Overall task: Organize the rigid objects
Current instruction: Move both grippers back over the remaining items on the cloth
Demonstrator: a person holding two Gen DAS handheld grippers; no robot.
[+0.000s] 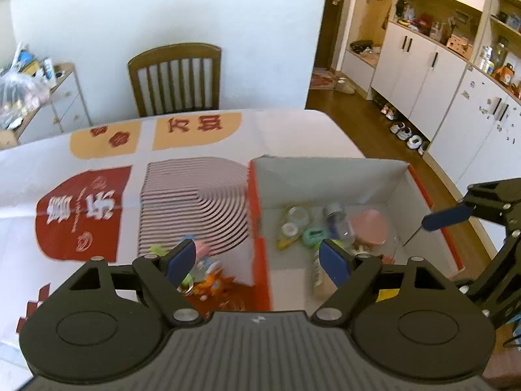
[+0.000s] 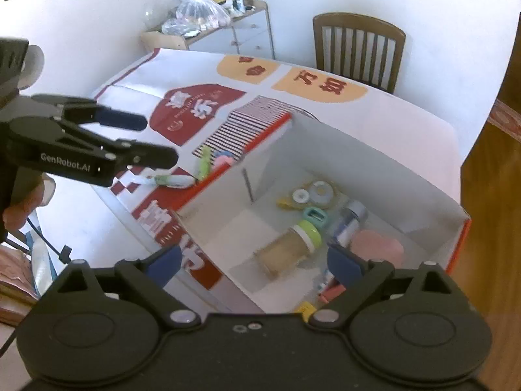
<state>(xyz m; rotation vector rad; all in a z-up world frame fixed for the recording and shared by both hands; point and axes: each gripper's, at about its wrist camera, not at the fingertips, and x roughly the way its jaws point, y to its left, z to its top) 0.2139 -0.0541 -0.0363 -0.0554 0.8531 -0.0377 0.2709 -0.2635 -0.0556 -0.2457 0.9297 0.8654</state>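
Note:
A white cardboard box (image 2: 358,150) with orange-red edges stands on the patterned tablecloth (image 2: 202,110). Inside lie a tan jar with a green lid (image 2: 289,247), a clear bottle (image 2: 350,221), a pink lid (image 2: 377,244) and several small pieces. A thin grey rod (image 2: 248,184) stands by the box's inner wall; whether it leans or is in mid-air I cannot tell. My right gripper (image 2: 254,262) hangs open over the box, nothing between its fingers. My left gripper (image 1: 259,260) is open over the box's left edge (image 1: 257,215), empty. Small toys (image 1: 195,254) lie on the cloth left of the box.
A wooden chair (image 1: 176,78) stands behind the table against the white wall. A low drawer unit (image 2: 247,29) piled with bags sits in the far corner. White cupboards (image 1: 423,75) and shoes (image 1: 407,133) line the floor to the right of the table.

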